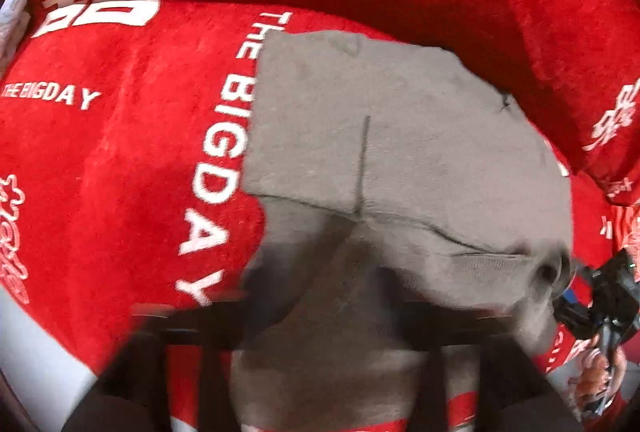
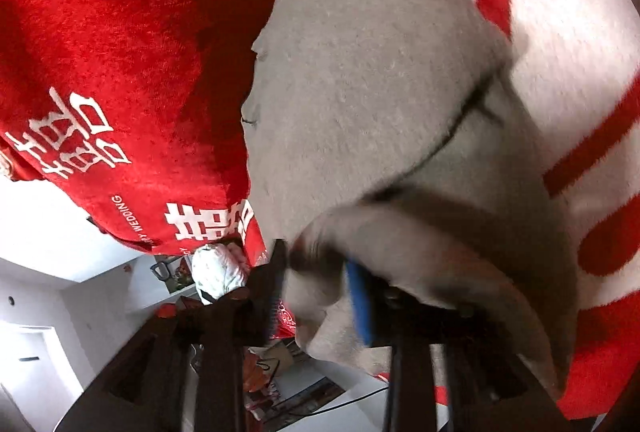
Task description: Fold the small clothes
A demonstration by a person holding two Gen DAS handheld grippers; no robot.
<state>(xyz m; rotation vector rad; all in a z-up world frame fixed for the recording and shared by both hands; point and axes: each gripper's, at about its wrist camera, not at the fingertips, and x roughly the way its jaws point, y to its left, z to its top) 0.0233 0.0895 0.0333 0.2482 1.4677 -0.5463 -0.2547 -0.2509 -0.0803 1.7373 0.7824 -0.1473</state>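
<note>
A: Red plush blanket (image 1: pixel 120 159), white lettering, covers the surface in the left wrist view. Item?
B: Grey garment (image 1: pixel 400 151), lying flat on it, near edge folded over. Left gripper (image 1: pixel 320 336): jaws spread, cloth between, motion-blurred.

A: Right wrist view?
B: Same grey garment (image 2: pixel 352 91) on the blanket (image 2: pixel 120 51). Right gripper (image 2: pixel 324 292): fingers apart, grey cloth bunched between; pinch cannot be told.

A red plush blanket (image 1: pixel 120 159) printed with white "THE BIG DAY" lettering covers the supporting surface. A grey garment (image 1: pixel 400 151) lies directly on it, just right of the lettering.
</note>
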